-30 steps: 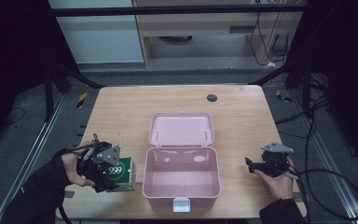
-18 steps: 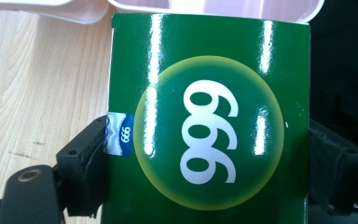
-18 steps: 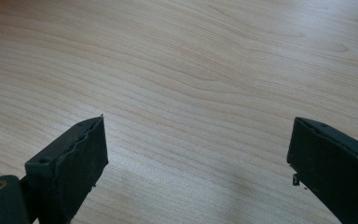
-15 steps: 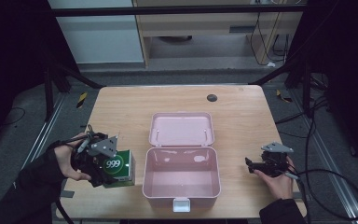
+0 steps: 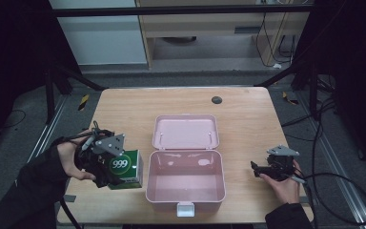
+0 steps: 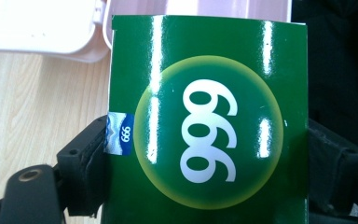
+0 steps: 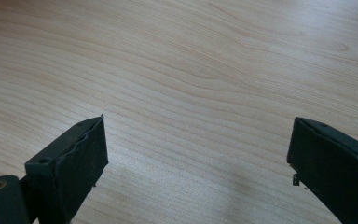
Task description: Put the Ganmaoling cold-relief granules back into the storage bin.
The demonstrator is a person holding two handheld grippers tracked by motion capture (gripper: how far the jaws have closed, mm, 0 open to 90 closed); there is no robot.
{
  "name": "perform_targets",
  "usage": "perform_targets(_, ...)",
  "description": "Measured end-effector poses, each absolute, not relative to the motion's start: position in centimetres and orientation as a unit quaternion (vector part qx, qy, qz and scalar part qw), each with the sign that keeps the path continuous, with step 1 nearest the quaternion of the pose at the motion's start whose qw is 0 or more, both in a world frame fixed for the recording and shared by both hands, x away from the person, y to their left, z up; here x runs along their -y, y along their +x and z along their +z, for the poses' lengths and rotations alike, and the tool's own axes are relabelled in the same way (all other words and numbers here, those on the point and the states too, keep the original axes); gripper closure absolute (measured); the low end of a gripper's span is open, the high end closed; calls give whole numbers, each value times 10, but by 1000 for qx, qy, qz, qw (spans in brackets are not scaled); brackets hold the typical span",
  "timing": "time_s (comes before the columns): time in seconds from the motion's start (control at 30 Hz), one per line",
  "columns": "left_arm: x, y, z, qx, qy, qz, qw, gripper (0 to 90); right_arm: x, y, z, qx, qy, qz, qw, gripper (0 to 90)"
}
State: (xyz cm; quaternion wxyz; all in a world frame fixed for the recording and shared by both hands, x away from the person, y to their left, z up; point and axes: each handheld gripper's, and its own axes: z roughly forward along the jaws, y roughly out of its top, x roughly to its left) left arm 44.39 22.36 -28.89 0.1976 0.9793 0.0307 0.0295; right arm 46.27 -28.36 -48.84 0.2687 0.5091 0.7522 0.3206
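on the desk [image 5: 248,114] we had the pink case [image 5: 186,179] open; green 999 box [image 5: 124,168] just beside it, clamped in our left hand-held gripper [image 5: 106,162]. right hand-held gripper [image 5: 271,168] rested agape. next, we judged: lift it in.

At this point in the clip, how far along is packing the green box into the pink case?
Done: the pink case lies open and the left gripper is shut on the green box. In hand: the box sits just left of the case. Left: putting it inside. The right gripper is open over the table.
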Motion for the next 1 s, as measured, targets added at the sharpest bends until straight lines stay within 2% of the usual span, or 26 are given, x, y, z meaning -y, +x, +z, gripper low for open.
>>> perform_targets(0.43, -194, 448, -276, -11, 977, 30, 209, 149, 284, 463, -488, -753, 508, 320, 270, 53)
perform_targets(1.0, -148, 453, -276, 24, 977, 26, 212, 149, 284, 463, -488, -754, 507, 318, 270, 53)
